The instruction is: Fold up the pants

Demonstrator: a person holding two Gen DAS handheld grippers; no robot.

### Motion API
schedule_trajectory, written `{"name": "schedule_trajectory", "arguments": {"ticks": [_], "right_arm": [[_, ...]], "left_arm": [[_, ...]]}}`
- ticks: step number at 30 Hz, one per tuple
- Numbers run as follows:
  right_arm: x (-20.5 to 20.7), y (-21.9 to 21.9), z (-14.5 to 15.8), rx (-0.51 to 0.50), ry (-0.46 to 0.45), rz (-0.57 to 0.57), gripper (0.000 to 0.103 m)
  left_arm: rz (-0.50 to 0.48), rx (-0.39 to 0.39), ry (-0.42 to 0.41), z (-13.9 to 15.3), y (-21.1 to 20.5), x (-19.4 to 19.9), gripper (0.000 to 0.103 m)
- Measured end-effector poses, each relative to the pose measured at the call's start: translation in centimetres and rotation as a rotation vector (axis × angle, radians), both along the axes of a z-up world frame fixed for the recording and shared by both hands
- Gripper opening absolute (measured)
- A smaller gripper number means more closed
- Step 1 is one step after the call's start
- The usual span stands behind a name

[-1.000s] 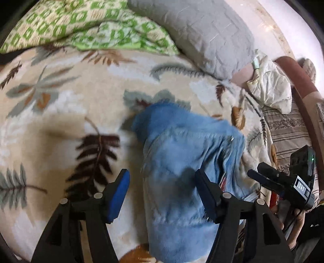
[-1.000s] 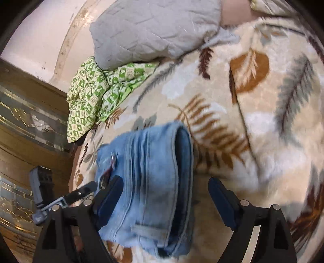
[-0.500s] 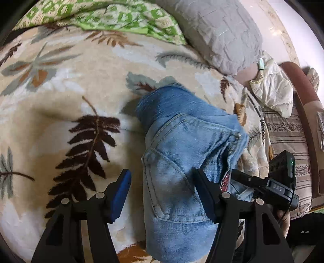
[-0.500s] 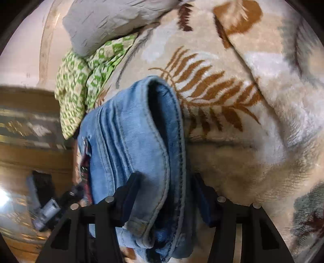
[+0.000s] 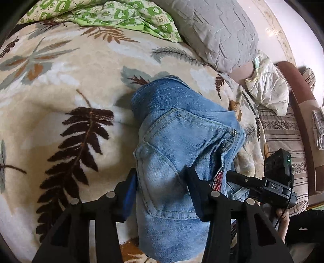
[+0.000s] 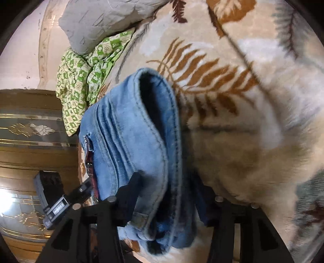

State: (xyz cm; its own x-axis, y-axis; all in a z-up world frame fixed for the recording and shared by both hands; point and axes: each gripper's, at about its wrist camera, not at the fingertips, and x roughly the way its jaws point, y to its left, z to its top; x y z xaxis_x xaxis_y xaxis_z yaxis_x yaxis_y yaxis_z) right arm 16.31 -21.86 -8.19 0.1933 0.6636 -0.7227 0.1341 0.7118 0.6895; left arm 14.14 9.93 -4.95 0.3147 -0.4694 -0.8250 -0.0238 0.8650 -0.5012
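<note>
The blue jeans [image 5: 182, 137] lie folded into a thick bundle on the fern-patterned blanket [image 5: 60, 91], back pocket up. My left gripper [image 5: 162, 186] straddles the near end of the bundle. Its jaws are closing, with the blue pad against one denim edge and the other finger pressed into the cloth. In the right wrist view the jeans [image 6: 131, 131] show their stacked folded edges. My right gripper [image 6: 168, 188] is closing on that end, and both fingers dent the layers. Each gripper's body shows at the edge of the other's view.
A grey quilted pillow [image 5: 218, 30] and a green patterned cloth [image 5: 121, 16] lie at the far side of the bed. A crumpled cream cloth [image 5: 267, 89] and a striped cushion [image 5: 283, 131] sit to the right. A brown, gold-trimmed bed frame [image 6: 30, 141] borders the bed.
Both pairs of jaws have narrowed from wide apart onto the jeans bundle. The right gripper has come down onto the folded edge; the left has edged closer to the pocket end.
</note>
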Motion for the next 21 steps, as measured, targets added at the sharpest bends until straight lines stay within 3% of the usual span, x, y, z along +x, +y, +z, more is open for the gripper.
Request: {"name": "schedule_trajectory", "arguments": {"ticks": [4, 6, 11, 21], "right_arm": [[-0.1, 1.0, 0.7, -0.068, -0.038, 0.025, 0.050], [-0.2, 1.1, 1.1, -0.068, -0.049, 0.026, 0.040], [-1.0, 1.4, 2.4, -0.097, -0.104, 0.034, 0.028], [-3.5, -1.5, 6.3, -0.111, -0.198, -0.014, 0.027]], "left_arm": [[0.017, -0.019, 0.024, -0.5, 0.3, 0.3, 0.052], [0.011, -0.018, 0.012, -0.1, 0.0, 0.1, 0.044], [-0.003, 0.014, -0.060, 1.5, -1.0, -1.0, 0.032], [-0.075, -0.027, -0.162, 4.7, -3.4, -2.7, 0.031]]}}
